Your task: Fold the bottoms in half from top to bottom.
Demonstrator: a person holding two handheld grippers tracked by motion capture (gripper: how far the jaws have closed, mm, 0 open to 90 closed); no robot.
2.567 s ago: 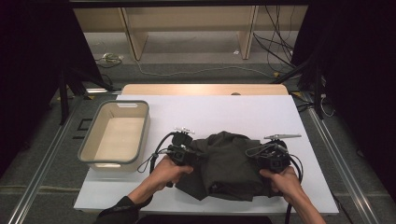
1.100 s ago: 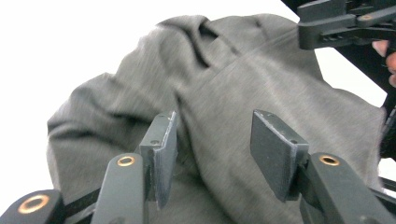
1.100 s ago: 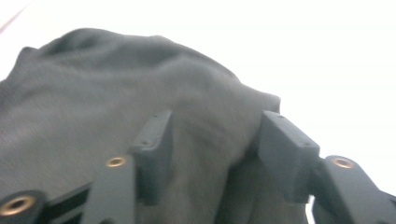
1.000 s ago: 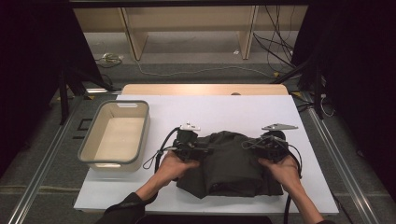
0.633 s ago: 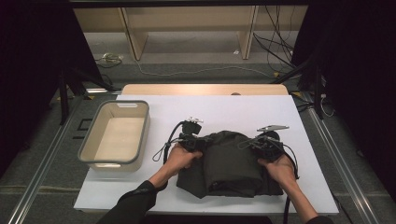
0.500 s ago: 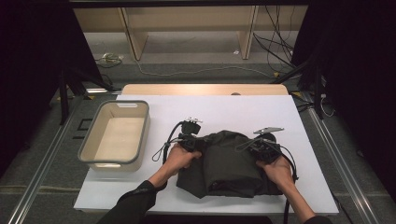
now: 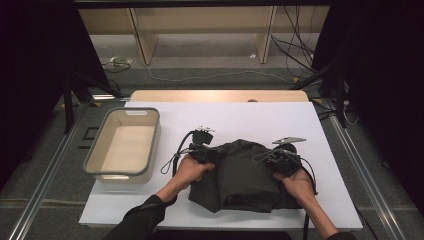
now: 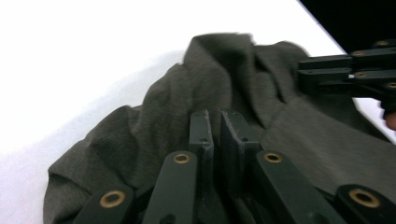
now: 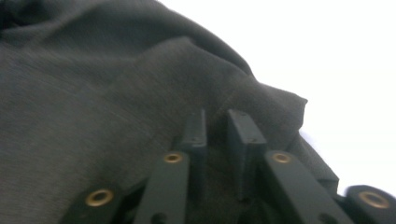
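A dark cloth [image 7: 240, 175] lies bunched on the white table [image 7: 240, 117], near the person's edge and right of the middle. The left gripper [image 7: 202, 151] sits at the cloth's far left corner, the right gripper [image 7: 281, 157] at its far right corner, and a hand wraps each one from the near side.

In the left gripper view the cloth [image 8: 154, 121] spreads out ahead of and beneath the jaws in soft folds. The jaws stand narrow, a thin slit between them; they have just been parting a little. Fabric runs under both, but whether any fold sits in the slit, and so whether they grip it, I cannot tell. The right gripper [image 8: 355, 74] shows at the far right of that view, over the cloth's other side.

In the right gripper view the cloth [image 9: 116, 93] covers the left and the middle, with bare table beyond its edge at the right. Here too the jaws stand narrow, with a slightly wider gap, having just eased apart; cloth lies under and between them, the pads not clearly pressing it.

A beige bin [image 7: 97, 160] stands on the table well left of the cloth.
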